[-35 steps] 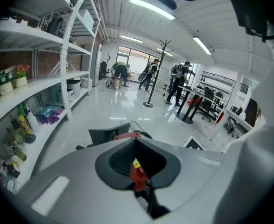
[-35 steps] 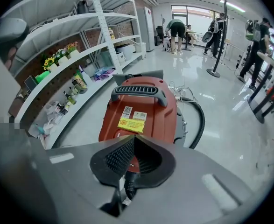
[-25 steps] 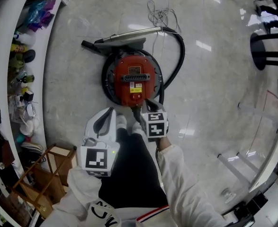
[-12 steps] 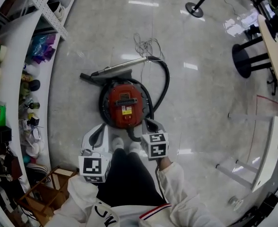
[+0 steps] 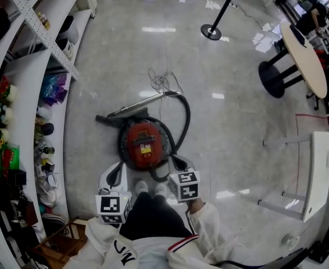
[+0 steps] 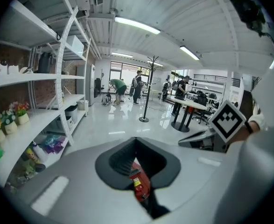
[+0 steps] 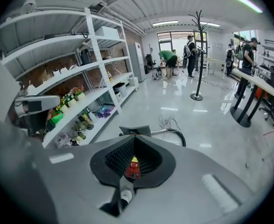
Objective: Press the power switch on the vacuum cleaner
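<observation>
As left claw [image 5: 118, 166] and right claw [image 5: 175, 161] hang closed, vacuum cleaner [image 5: 143, 143] just ahead

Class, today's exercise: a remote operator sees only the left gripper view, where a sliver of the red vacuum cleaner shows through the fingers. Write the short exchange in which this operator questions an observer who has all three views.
Operator: I see only a red sliver. Where does the whole machine sit?
Observer: In the head view the vacuum cleaner stands on the floor just ahead of the person's shoes. Neither the left gripper nor the right gripper touches it.
Operator: Is the right gripper open?
Observer: No. In the right gripper view its fingers meet at the tips with nothing held between them. The vacuum cleaner shows small and far beyond them.
</observation>
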The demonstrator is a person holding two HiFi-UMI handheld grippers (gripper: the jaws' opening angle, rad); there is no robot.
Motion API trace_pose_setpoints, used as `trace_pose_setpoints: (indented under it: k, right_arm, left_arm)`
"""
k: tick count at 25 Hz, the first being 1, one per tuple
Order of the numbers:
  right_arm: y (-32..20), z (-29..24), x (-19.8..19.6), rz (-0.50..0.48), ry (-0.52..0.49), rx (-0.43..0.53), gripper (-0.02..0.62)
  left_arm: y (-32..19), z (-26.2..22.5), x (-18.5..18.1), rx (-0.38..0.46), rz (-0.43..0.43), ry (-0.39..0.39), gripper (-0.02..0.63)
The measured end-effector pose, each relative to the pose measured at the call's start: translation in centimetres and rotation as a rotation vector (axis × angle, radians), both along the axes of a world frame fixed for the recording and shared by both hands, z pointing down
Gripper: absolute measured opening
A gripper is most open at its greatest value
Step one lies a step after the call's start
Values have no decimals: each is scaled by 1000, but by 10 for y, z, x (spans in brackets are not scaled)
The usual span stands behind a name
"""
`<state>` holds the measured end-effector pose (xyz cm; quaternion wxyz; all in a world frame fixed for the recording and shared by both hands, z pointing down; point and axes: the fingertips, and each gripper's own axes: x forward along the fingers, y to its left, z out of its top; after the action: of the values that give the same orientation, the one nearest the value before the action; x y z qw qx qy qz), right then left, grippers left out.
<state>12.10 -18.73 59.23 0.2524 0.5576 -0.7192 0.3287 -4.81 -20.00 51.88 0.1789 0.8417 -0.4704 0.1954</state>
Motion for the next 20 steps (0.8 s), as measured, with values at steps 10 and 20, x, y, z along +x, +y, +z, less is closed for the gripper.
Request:
trace_pose_setpoints:
  k: [10,20]
  right_arm:
    - [5,-65,18,40,-41,73,0]
    - [10,-131,17,69,-57,180,0]
  left_arm:
    - [-1,-40,1,57,18,-22,0]
    - [3,-78,-1,101,45,0,0]
